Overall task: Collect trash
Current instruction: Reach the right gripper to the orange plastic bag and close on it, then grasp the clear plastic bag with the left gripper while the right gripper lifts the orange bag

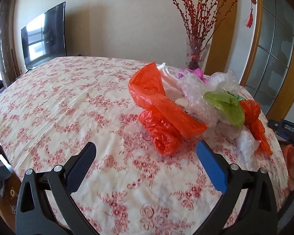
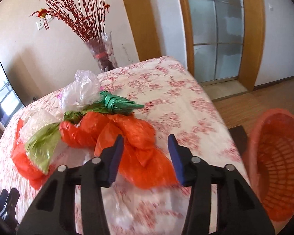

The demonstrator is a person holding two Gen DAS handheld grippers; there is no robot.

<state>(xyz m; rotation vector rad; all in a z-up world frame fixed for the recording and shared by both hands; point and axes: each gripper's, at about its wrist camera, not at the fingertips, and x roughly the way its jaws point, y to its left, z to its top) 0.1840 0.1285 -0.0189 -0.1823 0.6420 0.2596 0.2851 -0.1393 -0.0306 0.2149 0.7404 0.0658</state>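
Nearest the lens, the right gripper (image 2: 146, 145) stands with its jaws part-way apart and pressing on nothing, an orange bag (image 2: 139, 148) lying between and beneath them, while the left gripper (image 1: 146, 152) hangs spread wide and empty over the flowered tablecloth (image 1: 58, 101). Beyond them the trash pile (image 1: 196, 99) (orange, green and clear plastic bags, all crumpled) sits on the table's far right part, with the orange basket (image 2: 280, 156) on the floor just beside the table edge. This looks like the reach-and-grasp step; next, the right jaws need to pinch the bag firmly and carry it to the basket.
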